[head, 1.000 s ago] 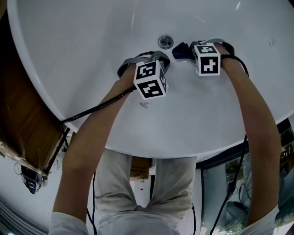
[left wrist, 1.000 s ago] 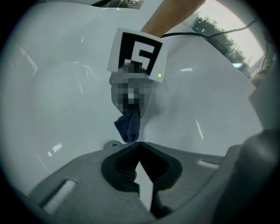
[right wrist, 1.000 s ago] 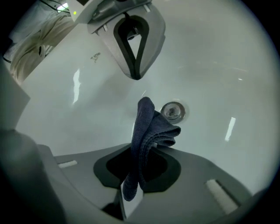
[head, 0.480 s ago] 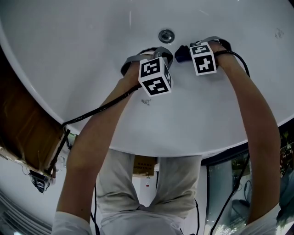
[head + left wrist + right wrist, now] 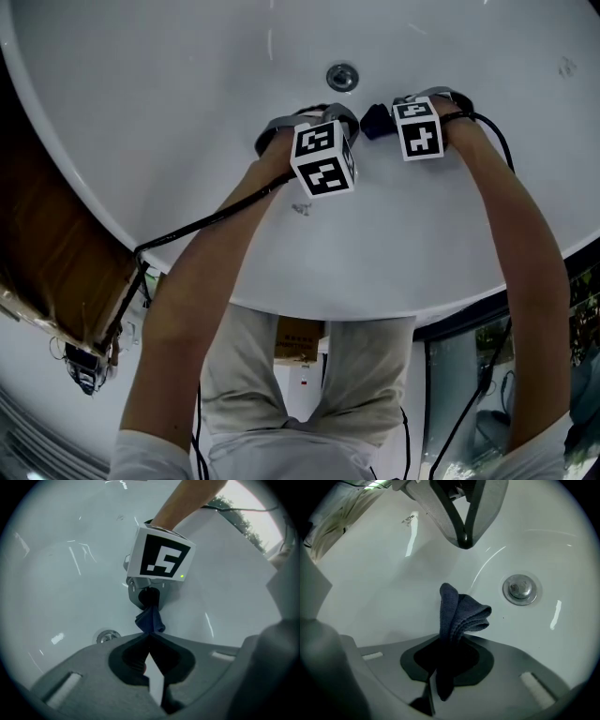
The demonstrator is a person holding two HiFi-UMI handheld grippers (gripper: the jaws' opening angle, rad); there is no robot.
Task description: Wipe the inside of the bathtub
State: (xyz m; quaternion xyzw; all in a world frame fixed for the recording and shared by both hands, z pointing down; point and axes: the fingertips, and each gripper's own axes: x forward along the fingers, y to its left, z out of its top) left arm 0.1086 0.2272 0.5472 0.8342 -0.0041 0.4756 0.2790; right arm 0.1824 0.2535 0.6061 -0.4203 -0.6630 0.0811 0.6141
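Observation:
The white bathtub [image 5: 187, 103] curves below me, its round metal drain [image 5: 342, 76] at the bottom. My right gripper [image 5: 445, 641] is shut on a folded dark blue cloth [image 5: 461, 613], which sticks out of the jaws and rests on the tub floor left of the drain [image 5: 520, 588]. In the head view the cloth [image 5: 375, 120] shows just left of the right marker cube [image 5: 419, 128]. My left gripper [image 5: 150, 638] is shut with nothing in it, jaws pointing at the cloth [image 5: 150, 619]. It sits beside the right one, near the drain [image 5: 108, 636].
A brown cardboard box [image 5: 47, 244] stands outside the tub at the left. Black cables [image 5: 202, 223] trail from both grippers over the tub's near rim [image 5: 375, 300]. A small dark speck [image 5: 300, 208] marks the near wall. A glass panel [image 5: 469, 375] is at the lower right.
Both grippers have slid a little away from the drain toward the near wall. The cloth stays clamped in the right gripper, and the left stays shut.

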